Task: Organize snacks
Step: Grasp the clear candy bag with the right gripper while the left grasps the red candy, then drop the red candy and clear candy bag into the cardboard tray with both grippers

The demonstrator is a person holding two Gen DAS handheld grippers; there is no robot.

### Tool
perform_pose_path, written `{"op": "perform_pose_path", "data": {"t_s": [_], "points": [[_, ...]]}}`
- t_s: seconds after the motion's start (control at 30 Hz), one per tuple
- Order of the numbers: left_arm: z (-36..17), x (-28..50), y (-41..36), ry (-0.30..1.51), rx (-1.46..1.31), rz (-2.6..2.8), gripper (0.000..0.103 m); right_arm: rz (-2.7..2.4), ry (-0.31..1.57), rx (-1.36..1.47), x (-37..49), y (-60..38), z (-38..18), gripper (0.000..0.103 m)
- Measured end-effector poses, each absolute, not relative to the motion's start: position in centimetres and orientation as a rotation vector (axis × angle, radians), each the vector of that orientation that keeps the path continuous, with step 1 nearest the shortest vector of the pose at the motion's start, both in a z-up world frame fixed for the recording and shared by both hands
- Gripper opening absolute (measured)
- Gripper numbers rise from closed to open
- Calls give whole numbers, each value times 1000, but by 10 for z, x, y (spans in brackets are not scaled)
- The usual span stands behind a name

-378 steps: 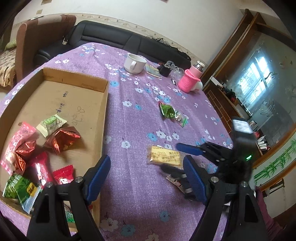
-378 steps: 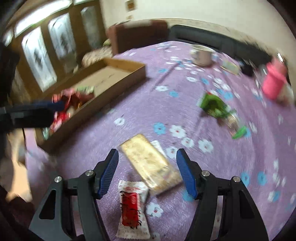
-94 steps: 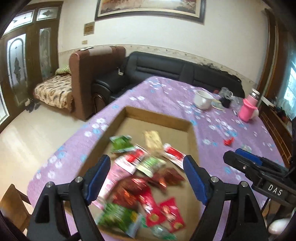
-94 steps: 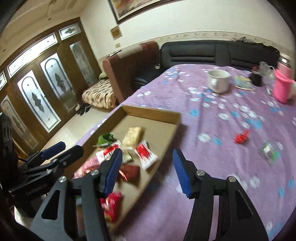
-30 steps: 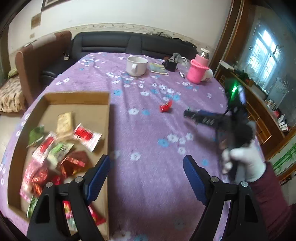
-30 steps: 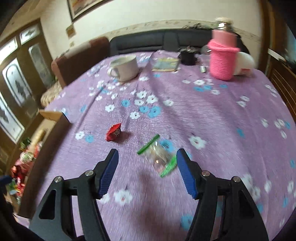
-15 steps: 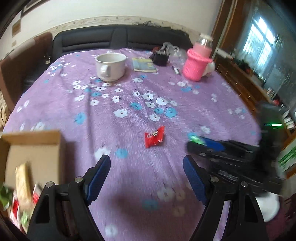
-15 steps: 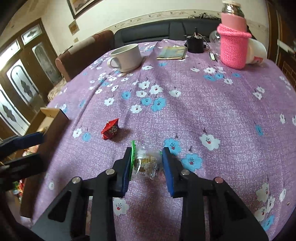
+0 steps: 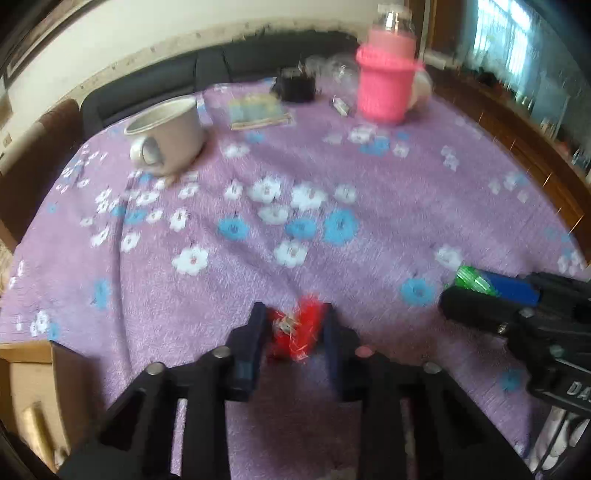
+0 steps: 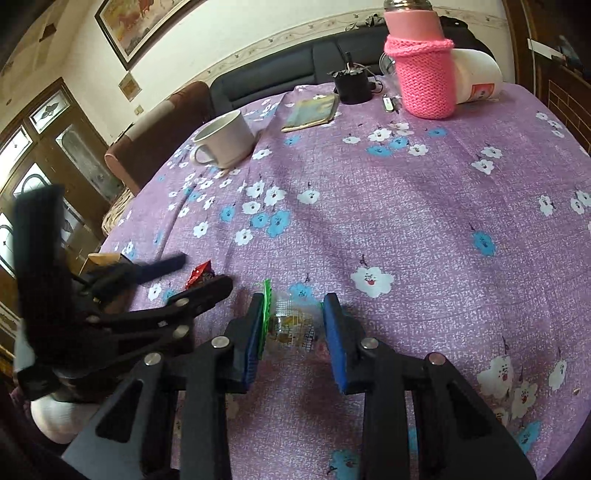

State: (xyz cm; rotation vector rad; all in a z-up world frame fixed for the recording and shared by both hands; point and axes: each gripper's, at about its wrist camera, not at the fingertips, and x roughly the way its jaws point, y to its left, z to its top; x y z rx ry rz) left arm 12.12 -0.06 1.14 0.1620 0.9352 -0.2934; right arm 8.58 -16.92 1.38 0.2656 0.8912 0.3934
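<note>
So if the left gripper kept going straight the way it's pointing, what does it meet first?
The left gripper is already shut on the red snack. Beyond it lies bare purple tablecloth; the first object ahead looks like the flat packet, though depth is unclear.

I am working in a home's living room: a round table under a purple flowered tablecloth (image 10: 406, 206), a black leather sofa (image 10: 295, 70) along the far wall at upper centre, a framed painting (image 10: 125, 22) upper left, wooden glazed doors (image 10: 55, 147) at left.
</note>
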Motion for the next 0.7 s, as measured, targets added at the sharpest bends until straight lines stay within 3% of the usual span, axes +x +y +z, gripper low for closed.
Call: {"op": "perform_pose_path", "data": {"t_s": [0.4, 0.7], "points": [[54, 75, 30, 868, 38, -318, 14, 452, 849, 294, 76, -163, 23, 33], [105, 12, 155, 781, -195, -217, 14, 547, 806, 283, 52, -133, 37, 33]]}}
